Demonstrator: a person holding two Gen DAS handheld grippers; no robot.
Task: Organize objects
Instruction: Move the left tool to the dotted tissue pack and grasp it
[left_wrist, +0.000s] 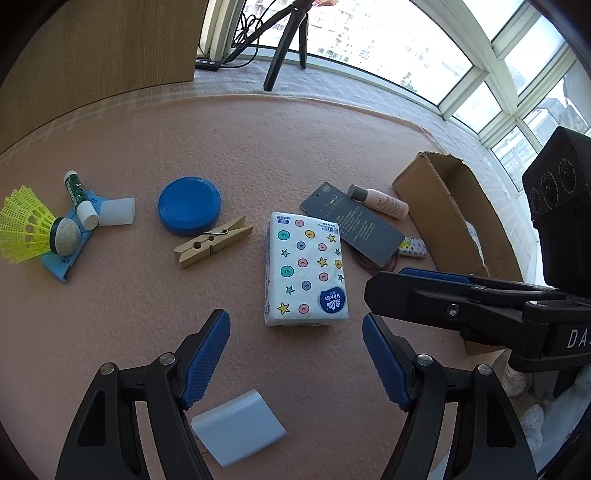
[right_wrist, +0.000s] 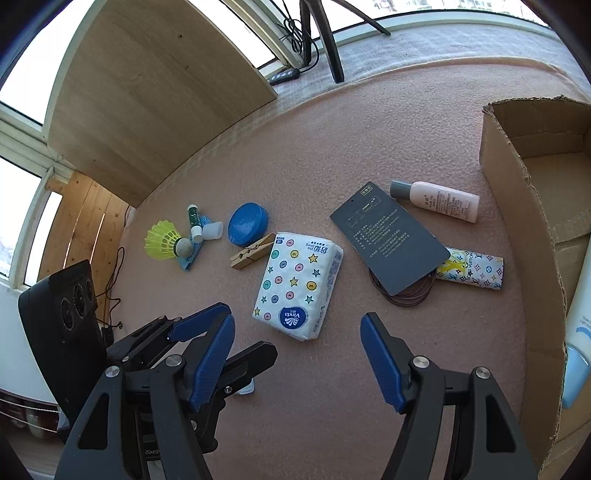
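**Reaching for the Tissue Pack**

Hovering over the pink tabletop (left_wrist: 110, 314), both tools had their blue pads spread wide, with nothing between them. The left hand-held gripper (left_wrist: 295, 360) hung just short of the tissue pack (left_wrist: 304, 269), and the right hand-held gripper (right_wrist: 297, 356) pointed at the same pack from the other side.

The tissue pack lay flat in the middle of the tabletop, near the clothespin (left_wrist: 213, 242) and the blue lid (left_wrist: 189, 205). It looked like the likely thing to pick up next. It was probably light and squishy, with a smooth plastic wrap that could slip. A good place to hold it seemed to be across its two long sides, near the middle, with a gentle squeeze so it would not bend or slide out.

The cardboard box (right_wrist: 532, 236) stood open to the right, and that looked like where things should go. A white tube (right_wrist: 576, 354) already lay inside it.

Other things were still spread around. The dark card (right_wrist: 388, 236) lay on top of some thin brown bands (right_wrist: 410, 297) and touched a patterned packet (right_wrist: 476, 271). It was flat and thin, so it would be hard to pinch. The small pink bottle (right_wrist: 443, 201) was round and might roll. The yellow shuttlecock (left_wrist: 26, 225) looked light and easy to crush.
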